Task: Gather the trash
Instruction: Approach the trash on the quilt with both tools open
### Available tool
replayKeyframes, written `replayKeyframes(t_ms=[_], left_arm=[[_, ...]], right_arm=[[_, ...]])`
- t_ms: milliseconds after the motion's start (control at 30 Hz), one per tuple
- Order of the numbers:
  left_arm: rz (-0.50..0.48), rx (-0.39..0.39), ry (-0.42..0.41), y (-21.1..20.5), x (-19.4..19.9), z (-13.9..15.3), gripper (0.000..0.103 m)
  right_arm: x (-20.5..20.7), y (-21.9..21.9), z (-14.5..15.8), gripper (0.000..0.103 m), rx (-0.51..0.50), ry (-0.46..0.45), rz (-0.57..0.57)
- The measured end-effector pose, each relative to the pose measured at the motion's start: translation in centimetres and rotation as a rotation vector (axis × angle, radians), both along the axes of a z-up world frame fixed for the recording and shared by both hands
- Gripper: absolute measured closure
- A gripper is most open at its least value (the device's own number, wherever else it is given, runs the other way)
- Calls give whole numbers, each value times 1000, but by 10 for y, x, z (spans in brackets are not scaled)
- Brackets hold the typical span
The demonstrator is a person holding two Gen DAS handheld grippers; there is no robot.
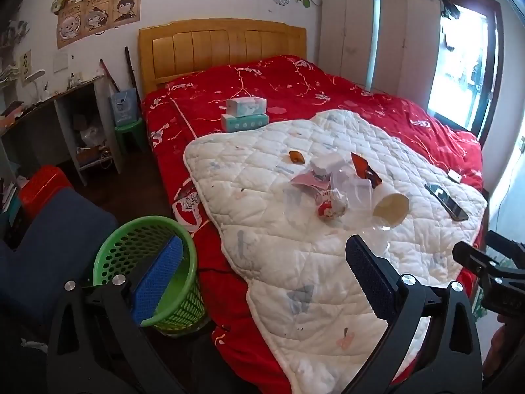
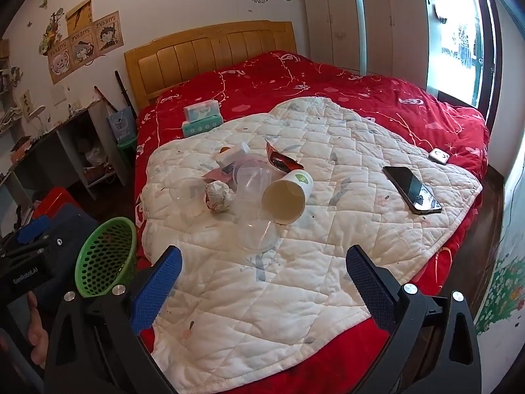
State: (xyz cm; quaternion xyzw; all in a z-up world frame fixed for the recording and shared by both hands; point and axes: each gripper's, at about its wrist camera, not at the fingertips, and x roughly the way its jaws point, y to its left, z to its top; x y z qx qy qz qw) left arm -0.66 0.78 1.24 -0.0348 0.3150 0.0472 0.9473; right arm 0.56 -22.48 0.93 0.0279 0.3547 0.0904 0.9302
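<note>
right wrist view looks across a bed (image 2: 361, 92) under a red cover, with a white quilted pad (image 2: 295, 262) spread over it. trash lies in a heap mid-pad: a tipped paper cup (image 2: 287, 197), a crumpled paper ball (image 2: 218, 196), clear plastic tubs (image 2: 252, 177) and a red wrapper (image 2: 282, 161). a phone (image 2: 411, 188) lies well apart to the right. a green basket (image 1: 147, 272) stands on the floor beside the bed. left claw (image 1: 264, 279) and right claw (image 2: 264, 284) are both spread wide, holding nothing.
</note>
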Motion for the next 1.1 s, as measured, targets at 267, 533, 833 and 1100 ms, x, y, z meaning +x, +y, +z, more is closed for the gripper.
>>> replayKeyframes(t_ms=[267, 533, 833, 1100], left_arm=[[30, -7, -10, 7, 0, 6, 5], [45, -10, -15, 10, 2, 9, 5], [58, -14, -17, 10, 4, 9, 5], [67, -19, -10, 10, 7, 7, 5]], right_arm=[[1, 3, 4, 6, -1, -12, 9], [2, 5, 5, 6, 0, -13, 16], [6, 7, 3, 6, 0, -11, 24], [9, 9, 1, 6, -4, -9, 30]])
